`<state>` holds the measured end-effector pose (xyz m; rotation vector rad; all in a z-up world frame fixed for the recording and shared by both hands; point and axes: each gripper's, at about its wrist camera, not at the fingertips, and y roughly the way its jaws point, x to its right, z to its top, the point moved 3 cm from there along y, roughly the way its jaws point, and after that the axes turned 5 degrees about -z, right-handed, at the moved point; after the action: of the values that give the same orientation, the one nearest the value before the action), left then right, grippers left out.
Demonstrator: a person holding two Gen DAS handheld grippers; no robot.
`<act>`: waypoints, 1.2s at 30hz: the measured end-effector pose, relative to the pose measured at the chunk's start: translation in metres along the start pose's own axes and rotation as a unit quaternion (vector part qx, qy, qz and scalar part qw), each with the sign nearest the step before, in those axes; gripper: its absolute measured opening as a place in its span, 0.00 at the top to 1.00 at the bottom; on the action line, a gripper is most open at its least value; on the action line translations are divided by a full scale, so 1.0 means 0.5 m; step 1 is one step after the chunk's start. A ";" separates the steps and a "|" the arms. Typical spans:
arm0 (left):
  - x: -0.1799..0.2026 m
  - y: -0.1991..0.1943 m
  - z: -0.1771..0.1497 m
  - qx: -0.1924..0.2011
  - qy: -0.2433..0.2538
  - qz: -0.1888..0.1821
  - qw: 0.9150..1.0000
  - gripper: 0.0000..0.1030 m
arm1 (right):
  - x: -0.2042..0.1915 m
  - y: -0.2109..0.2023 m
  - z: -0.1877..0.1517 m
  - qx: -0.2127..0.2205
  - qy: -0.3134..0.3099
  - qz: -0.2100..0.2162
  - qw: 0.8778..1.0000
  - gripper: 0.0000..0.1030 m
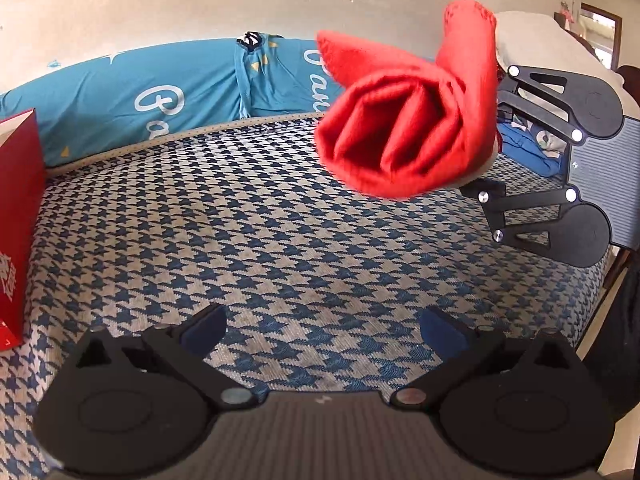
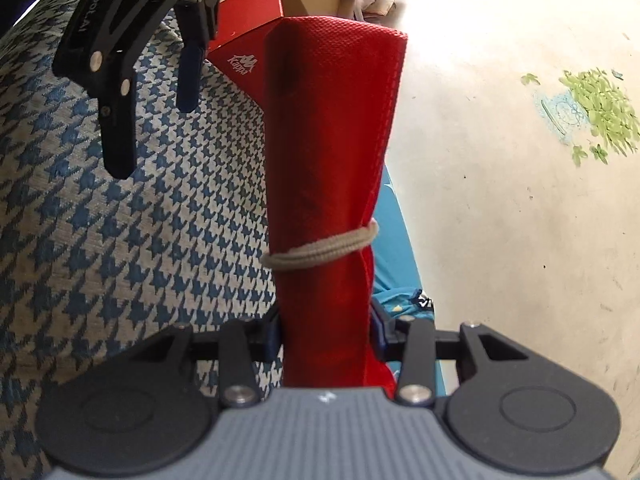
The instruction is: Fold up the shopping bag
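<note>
The bag [image 2: 328, 184] is the thing to watch: a red woven shopping bag, already rolled into a thick bundle and bound by a beige cord [image 2: 324, 252] looped twice round its lower part. The right tongs [image 2: 326, 334] are clamped on its bottom end, blue pads pressed to either side, so the roll stands up out of them, clear of the bed [image 2: 132, 240] with its blue and cream houndstooth cover. From the left wrist view the same bag [image 1: 404, 120] shows end-on, its folded layers making a spiral of red pleats, hanging in the air above the bed [image 1: 260, 248], with the right tongs [image 1: 492, 136] gripping it from the far side.

The left tongs [image 1: 322, 330] hold nothing; their blue-padded fingers [image 1: 206, 332] stand wide apart, low over the bed and well short of the bag. In the right wrist view they [image 2: 154, 106] hang left of the bag, apart from it, pointing down at the cover.

Beyond the bag, a red shoebox [image 2: 248, 28] marked Kappa sits on the bed; it is just behind the roll's top. A blue pillow [image 1: 168, 96] with white lettering lies along the wall behind the bag, and a pale wall [image 1: 240, 4] rises above it.
</note>
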<state>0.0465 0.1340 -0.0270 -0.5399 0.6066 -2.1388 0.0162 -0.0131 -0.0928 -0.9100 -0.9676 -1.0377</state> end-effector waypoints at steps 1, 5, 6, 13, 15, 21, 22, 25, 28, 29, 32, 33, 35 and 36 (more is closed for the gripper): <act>0.000 0.001 -0.002 0.001 0.000 0.000 1.000 0.00 | 0.002 0.003 0.002 -0.003 0.009 0.004 1.000 0.64; 0.000 0.003 -0.005 0.003 0.001 0.008 1.000 0.00 | 0.010 0.015 0.008 -0.013 0.044 0.020 0.999 0.63; -0.001 0.004 -0.006 0.003 0.001 0.010 1.000 0.00 | 0.015 0.019 0.009 -0.017 0.058 0.023 0.998 0.63; -0.007 0.007 -0.011 0.003 -0.003 0.011 1.000 0.00 | 0.038 0.041 0.009 -0.039 0.129 0.040 0.990 0.63; -0.005 0.010 -0.013 0.001 -0.002 0.011 1.000 0.00 | 0.034 0.041 0.008 -0.037 0.138 0.053 0.988 0.64; 0.007 0.015 -0.016 -0.008 0.013 0.010 1.000 0.00 | 0.019 0.041 0.013 -0.031 0.142 0.087 0.985 0.64; 0.006 0.017 -0.017 -0.010 0.013 0.012 1.000 0.00 | 0.019 0.042 0.014 -0.032 0.147 0.090 0.985 0.65; 0.002 0.020 -0.021 -0.015 0.011 0.017 1.000 0.00 | 0.023 0.048 0.016 -0.038 0.166 0.094 0.981 0.65; 0.001 0.017 -0.025 -0.012 0.010 0.018 1.000 0.00 | 0.038 0.056 0.016 -0.045 0.205 0.095 0.973 0.65; 0.003 0.016 -0.025 -0.013 0.010 0.018 1.000 0.00 | 0.042 0.058 0.016 -0.046 0.213 0.095 0.971 0.65; 0.010 0.014 -0.027 -0.014 0.013 0.018 1.000 0.00 | 0.047 0.065 0.017 -0.049 0.231 0.096 0.967 0.65; 0.010 0.014 -0.026 -0.014 0.014 0.019 1.000 0.00 | 0.048 0.066 0.019 -0.049 0.237 0.098 0.965 0.65; 0.012 0.016 -0.023 -0.014 0.016 0.021 1.000 0.00 | 0.061 0.060 0.019 -0.050 0.254 0.108 0.960 0.65; 0.014 0.018 -0.020 -0.014 0.015 0.020 1.000 0.00 | 0.068 0.052 0.024 -0.050 0.262 0.112 0.957 0.64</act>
<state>0.0422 0.1260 -0.0391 -0.5066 0.6588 -2.1082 0.0457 -0.0044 -0.0608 -0.7480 -0.3619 -1.0630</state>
